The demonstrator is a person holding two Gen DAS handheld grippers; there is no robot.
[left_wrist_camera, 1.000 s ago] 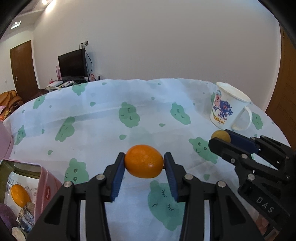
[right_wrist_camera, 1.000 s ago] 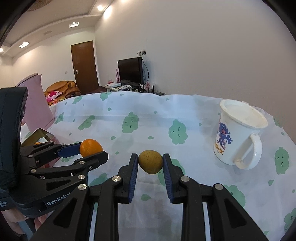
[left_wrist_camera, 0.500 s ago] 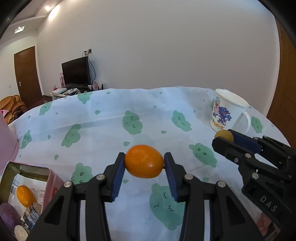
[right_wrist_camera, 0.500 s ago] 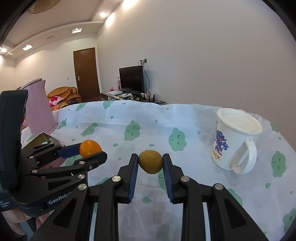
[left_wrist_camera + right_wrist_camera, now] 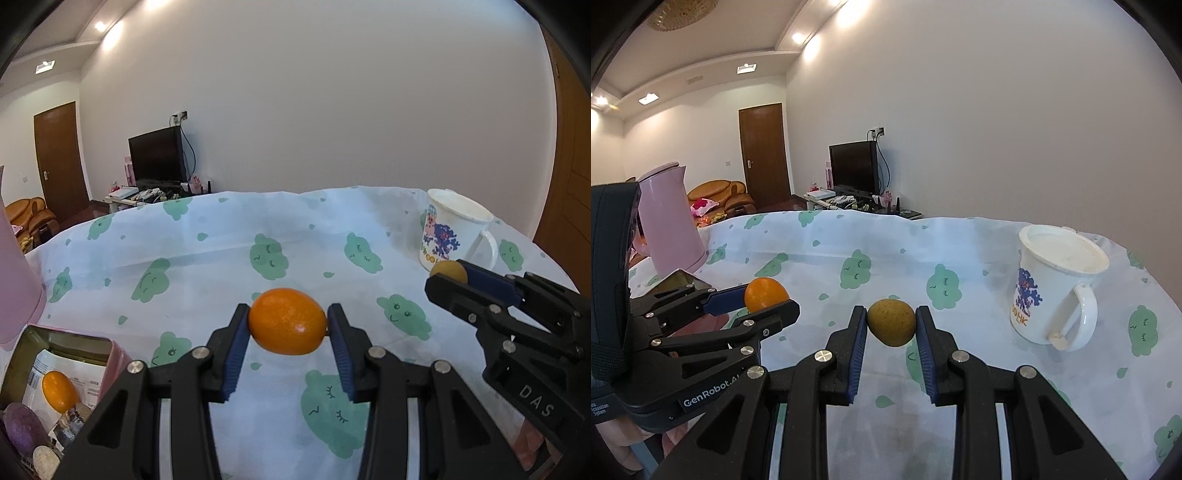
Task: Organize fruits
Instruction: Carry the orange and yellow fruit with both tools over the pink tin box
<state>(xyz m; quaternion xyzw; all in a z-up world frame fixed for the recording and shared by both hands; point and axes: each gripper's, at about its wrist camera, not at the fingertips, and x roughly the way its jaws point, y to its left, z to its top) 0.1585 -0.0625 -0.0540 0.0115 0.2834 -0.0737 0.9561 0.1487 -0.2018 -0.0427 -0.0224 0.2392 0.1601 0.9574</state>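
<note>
You hold an orange fruit (image 5: 287,321) tight in your left gripper (image 5: 287,326) and a small brown-green fruit (image 5: 891,322) tight in your right gripper (image 5: 891,326), both up in the air over the tablecloth (image 5: 221,258), with the white mug (image 5: 1057,288) off to the right of them. Since a moment ago almost nothing has changed: both fruits sit in the same grips and only the view has tipped up a bit. So neither fruit is put away yet, and the pink box (image 5: 114,363), left of the mug and with another orange fruit inside, looks like where they go.
</note>
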